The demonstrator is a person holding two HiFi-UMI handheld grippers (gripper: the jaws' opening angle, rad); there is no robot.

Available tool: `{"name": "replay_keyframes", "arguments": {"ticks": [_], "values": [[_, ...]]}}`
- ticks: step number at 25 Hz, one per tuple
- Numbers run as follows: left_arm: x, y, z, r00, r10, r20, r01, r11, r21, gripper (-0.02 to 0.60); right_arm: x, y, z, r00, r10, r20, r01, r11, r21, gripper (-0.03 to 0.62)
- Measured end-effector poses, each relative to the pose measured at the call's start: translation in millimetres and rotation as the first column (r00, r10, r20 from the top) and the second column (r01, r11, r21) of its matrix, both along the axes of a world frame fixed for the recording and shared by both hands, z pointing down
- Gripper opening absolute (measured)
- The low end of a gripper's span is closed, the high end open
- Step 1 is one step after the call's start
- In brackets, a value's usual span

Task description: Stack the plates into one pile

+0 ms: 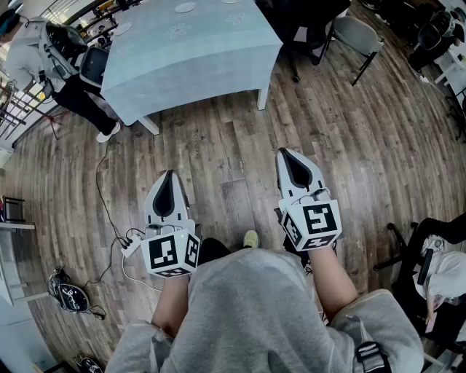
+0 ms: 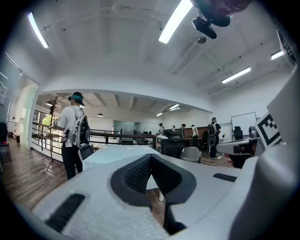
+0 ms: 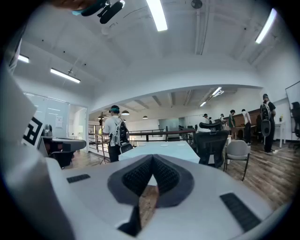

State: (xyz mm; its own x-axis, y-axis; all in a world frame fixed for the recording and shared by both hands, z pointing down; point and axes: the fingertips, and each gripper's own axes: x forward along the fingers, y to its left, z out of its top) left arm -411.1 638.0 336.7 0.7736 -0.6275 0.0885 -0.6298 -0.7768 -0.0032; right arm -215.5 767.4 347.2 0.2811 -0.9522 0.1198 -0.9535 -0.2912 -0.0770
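Plates (image 1: 186, 7): small, white, laid apart from one another on the far part of the counter (image 1: 218, 65); no pile is formed.

Left gripper (image 1: 170, 177): held level over the wooden floor (image 1: 218, 160), well short of the counter's near edge. Its fingers are pressed together tip to tip, with nothing between them.

Right gripper (image 1: 288, 154): held slightly ahead of the left, also over the floor. Its fingers are closed and empty.

Counter: covered by a pale blue cloth, with its near edge faced by both grippers.

Person (image 1: 22, 58): seen standing with a backpack at the counter's left corner.

Grey chair (image 1: 357, 33): placed beyond the counter's right edge.
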Motion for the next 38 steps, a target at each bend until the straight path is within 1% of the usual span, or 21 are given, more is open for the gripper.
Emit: {"name": "replay_keyframes", "arguments": {"ticks": [3,8,12,17,24,28,31,38], "values": [[-3,9,0,1.0,0.019,0.009,-0.019,1.0,-0.003,0.015,-5,8,4,1.0,0.001,0.012,-0.001,1.0,-0.011,0.026],[-8,9,-3,1.0,0.009,0.0,-0.009,1.0,-0.008,0.015,-9,5,0,1.0,-0.025,-0.008,0.025,1.0,0.009,0.026],[-10,3,-1,1.0,0.005,-0.008,-0.005,1.0,-0.007,0.015,-11,-5,-3,0.999,-0.041,-0.01,0.041,0.998,0.037,0.026],[-6,-15,5,1.0,0.008,-0.019,-0.008,1.0,-0.003,0.015,-11,-27,1,0.998,-0.05,-0.038,0.051,0.998,0.025,0.026],[25,-70,6,0.999,0.039,-0.03,-0.039,0.999,-0.004,0.015,12,-87,4,0.996,-0.071,-0.051,0.072,0.997,0.007,0.026],[51,-108,17,0.998,0.053,-0.021,-0.054,0.998,-0.034,0.015,30,-124,14,0.996,-0.084,-0.037,0.083,0.996,-0.023,0.026],[69,-135,16,0.998,0.061,-0.019,-0.062,0.997,-0.04,0.015,43,-153,17,0.995,-0.096,-0.033,0.094,0.995,-0.039,0.026],[81,-203,13,0.999,0.049,-0.003,-0.049,0.997,-0.055,0.015,59,-224,18,0.994,-0.107,-0.001,0.107,0.993,-0.056,0.026]]}}
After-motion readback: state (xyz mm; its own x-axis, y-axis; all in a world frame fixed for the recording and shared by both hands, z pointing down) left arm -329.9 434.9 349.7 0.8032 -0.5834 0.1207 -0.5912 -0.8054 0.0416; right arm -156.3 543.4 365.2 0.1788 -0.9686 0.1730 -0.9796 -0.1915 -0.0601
